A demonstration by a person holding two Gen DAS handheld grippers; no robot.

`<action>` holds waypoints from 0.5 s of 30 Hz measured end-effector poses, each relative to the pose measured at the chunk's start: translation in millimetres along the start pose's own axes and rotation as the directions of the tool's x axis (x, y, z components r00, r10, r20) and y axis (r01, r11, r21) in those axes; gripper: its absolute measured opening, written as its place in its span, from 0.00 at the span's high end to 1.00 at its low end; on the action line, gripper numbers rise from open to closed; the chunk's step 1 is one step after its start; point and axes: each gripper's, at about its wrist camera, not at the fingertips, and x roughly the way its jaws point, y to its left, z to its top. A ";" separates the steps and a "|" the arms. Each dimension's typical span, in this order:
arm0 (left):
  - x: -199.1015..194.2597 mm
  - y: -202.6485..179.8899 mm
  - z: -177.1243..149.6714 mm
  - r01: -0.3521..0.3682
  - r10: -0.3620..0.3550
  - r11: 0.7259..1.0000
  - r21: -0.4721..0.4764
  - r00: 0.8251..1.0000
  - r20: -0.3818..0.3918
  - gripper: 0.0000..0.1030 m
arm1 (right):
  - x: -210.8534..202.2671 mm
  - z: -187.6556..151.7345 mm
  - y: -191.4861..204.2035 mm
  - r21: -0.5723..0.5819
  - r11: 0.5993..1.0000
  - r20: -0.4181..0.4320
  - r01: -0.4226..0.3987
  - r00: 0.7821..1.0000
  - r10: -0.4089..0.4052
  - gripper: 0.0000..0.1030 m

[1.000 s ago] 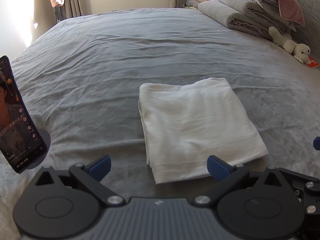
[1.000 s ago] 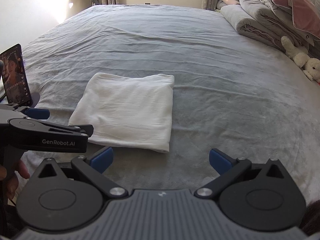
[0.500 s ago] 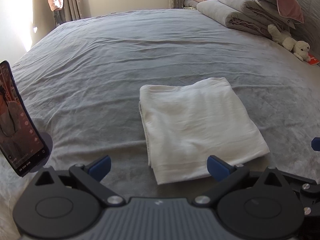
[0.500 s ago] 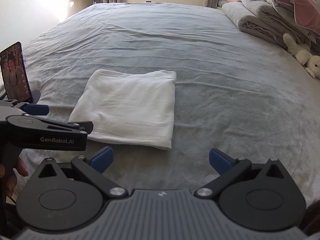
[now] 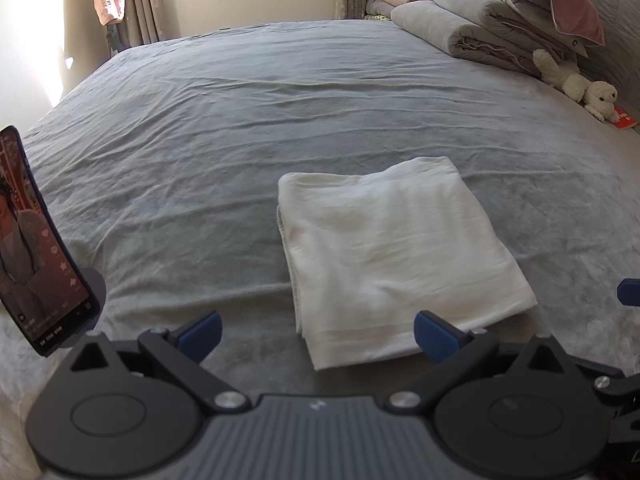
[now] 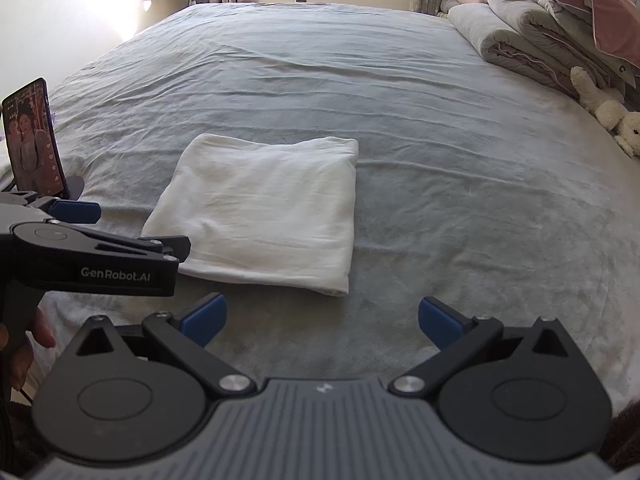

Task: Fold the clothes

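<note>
A white garment (image 5: 396, 256) lies folded into a neat rectangle on the grey bed cover (image 5: 248, 128), also seen as the white garment (image 6: 264, 208) in the right wrist view. My left gripper (image 5: 318, 336) hovers open just in front of its near edge, nothing between the blue pads. My right gripper (image 6: 322, 316) is open too, held back from the garment's near right corner. The left gripper's body (image 6: 96, 256) shows at the left of the right wrist view, with a hand (image 6: 24, 340) below it.
A phone (image 5: 36, 260) on a stand, also visible as the phone (image 6: 34, 140), stands at the bed's left edge. Folded quilts and a pink pillow (image 5: 512, 12) are stacked at the far right, with a plush toy (image 5: 580, 84) beside them. Curtains (image 5: 136, 4) hang behind.
Both grippers have lifted and tilted slightly, so the far wall and window show more. The folded garment has not moved. Both stay open.
</note>
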 end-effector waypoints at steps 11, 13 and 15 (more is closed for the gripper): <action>0.2 0.1 -0.3 -0.002 0.002 1.000 0.008 1.000 0.001 0.01 | 1.7 -1.3 3.3 -0.010 1.000 -0.004 -0.009 1.000 0.009 0.00; 0.4 -0.3 -0.4 -0.005 0.005 1.000 0.013 1.000 0.002 0.01 | 2.5 -1.8 3.1 -0.017 1.000 -0.004 -0.013 1.000 0.013 0.00; 0.3 -0.8 -0.2 -0.006 0.006 1.000 0.016 1.000 0.003 0.01 | 2.7 -2.4 3.6 -0.026 1.000 -0.003 -0.016 1.000 0.016 0.00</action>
